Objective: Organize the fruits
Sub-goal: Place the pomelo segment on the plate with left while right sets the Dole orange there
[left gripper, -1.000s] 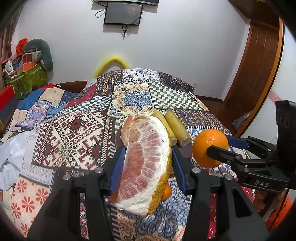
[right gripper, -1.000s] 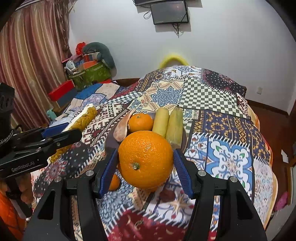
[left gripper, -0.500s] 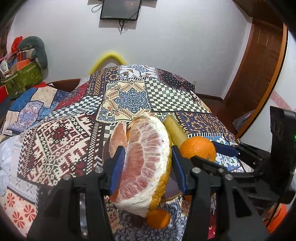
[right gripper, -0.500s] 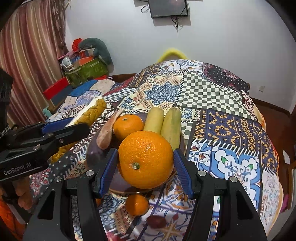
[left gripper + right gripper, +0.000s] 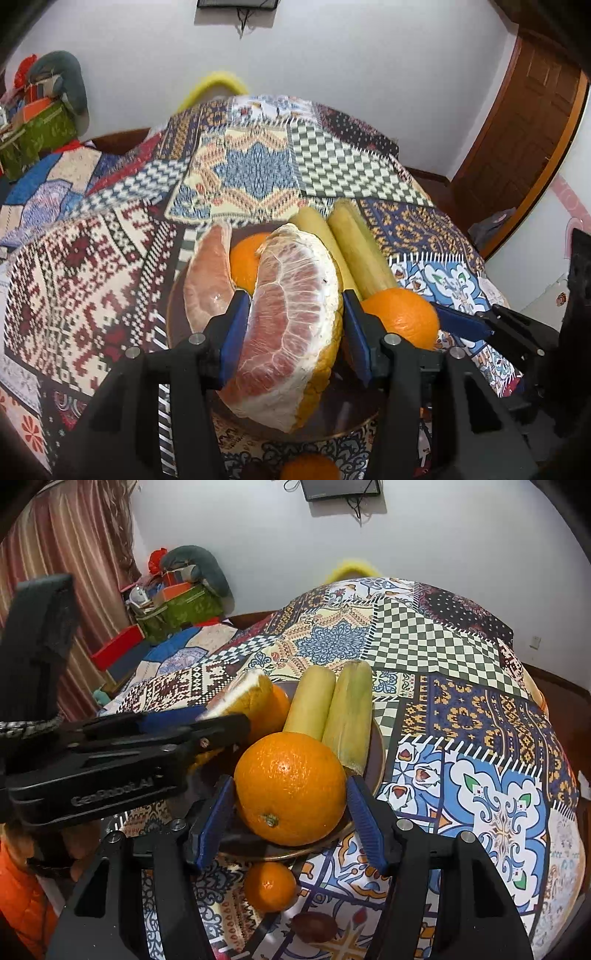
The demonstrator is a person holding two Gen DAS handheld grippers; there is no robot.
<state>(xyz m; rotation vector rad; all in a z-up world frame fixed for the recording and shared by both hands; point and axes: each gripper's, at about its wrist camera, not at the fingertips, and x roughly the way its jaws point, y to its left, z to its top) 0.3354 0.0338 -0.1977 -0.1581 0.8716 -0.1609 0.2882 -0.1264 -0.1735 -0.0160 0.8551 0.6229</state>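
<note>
My left gripper (image 5: 291, 332) is shut on a big peeled pomelo piece (image 5: 291, 325) and holds it low over the dark round plate (image 5: 347, 413). On the plate lie a pomelo segment (image 5: 207, 280), a small orange (image 5: 245, 260) and two pale yellow-green stalks (image 5: 354, 243). My right gripper (image 5: 291, 812) is shut on a large orange (image 5: 291, 786) over the plate's near rim (image 5: 295, 853). The left gripper (image 5: 122, 753) also shows in the right wrist view.
A small tangerine (image 5: 269, 886) and a brown date-like fruit (image 5: 314, 926) lie on the patterned tablecloth (image 5: 480, 738) just in front of the plate. Boxes and bags (image 5: 177, 605) stand at the back left. A wooden door (image 5: 517, 140) is at the right.
Both grippers have moved forward and down to the plate, still holding the pomelo piece and the large orange. The two grippers are now closer together.
</note>
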